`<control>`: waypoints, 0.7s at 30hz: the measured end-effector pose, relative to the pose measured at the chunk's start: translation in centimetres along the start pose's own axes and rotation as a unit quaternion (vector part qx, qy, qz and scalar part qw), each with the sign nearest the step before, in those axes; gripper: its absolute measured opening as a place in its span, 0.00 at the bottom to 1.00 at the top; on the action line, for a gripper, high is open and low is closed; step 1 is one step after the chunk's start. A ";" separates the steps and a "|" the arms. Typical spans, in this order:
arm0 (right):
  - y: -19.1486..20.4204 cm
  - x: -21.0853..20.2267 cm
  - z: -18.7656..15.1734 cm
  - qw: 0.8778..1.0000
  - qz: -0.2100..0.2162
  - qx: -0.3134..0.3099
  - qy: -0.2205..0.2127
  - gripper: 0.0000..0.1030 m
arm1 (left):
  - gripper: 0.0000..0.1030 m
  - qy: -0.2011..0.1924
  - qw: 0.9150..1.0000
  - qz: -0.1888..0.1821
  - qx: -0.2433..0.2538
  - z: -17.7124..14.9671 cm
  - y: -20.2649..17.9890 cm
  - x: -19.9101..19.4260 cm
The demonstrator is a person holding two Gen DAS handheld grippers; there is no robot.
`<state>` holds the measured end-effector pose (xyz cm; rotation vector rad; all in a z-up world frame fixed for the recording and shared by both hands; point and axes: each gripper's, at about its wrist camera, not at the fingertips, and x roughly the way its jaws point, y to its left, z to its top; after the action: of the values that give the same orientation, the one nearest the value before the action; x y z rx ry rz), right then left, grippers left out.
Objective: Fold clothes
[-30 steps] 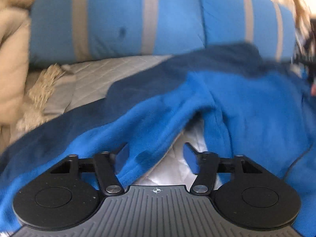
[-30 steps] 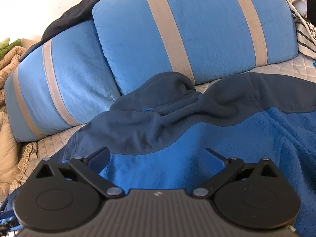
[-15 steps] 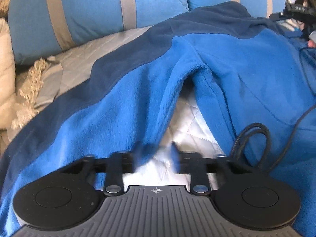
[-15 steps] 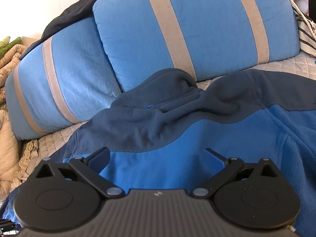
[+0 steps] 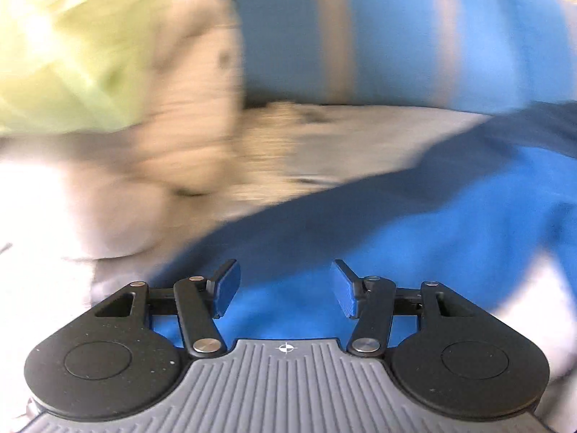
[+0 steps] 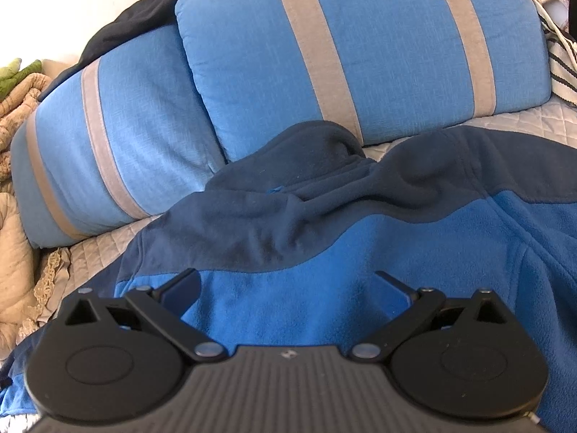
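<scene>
Fleece jacket sprawls across bed — sleeve under my left claw, jaws opening, nothing between; right claw wide, empty, above body.

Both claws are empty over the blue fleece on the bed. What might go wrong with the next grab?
1. The left claw is opening, nothing between its pads, but its view is smeared; a grab now may miss the fleece.
2. The navy collar lies bunched, so folding may trap wrinkles.
3. The right claw, open over mid-body, might pinch two layers.
</scene>
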<state>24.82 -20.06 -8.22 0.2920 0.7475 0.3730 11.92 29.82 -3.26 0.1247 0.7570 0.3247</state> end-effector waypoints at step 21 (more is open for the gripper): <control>0.6 0.9 -0.5 1.000 -0.016 -0.016 0.009 1.00 | 0.06 0.085 0.987 0.121 -0.064 -1.2 7.9 7.2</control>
<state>24.96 -19.07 -8.89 0.2477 0.7619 0.3577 14.04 39.64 -7.05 0.0674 0.8892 0.6205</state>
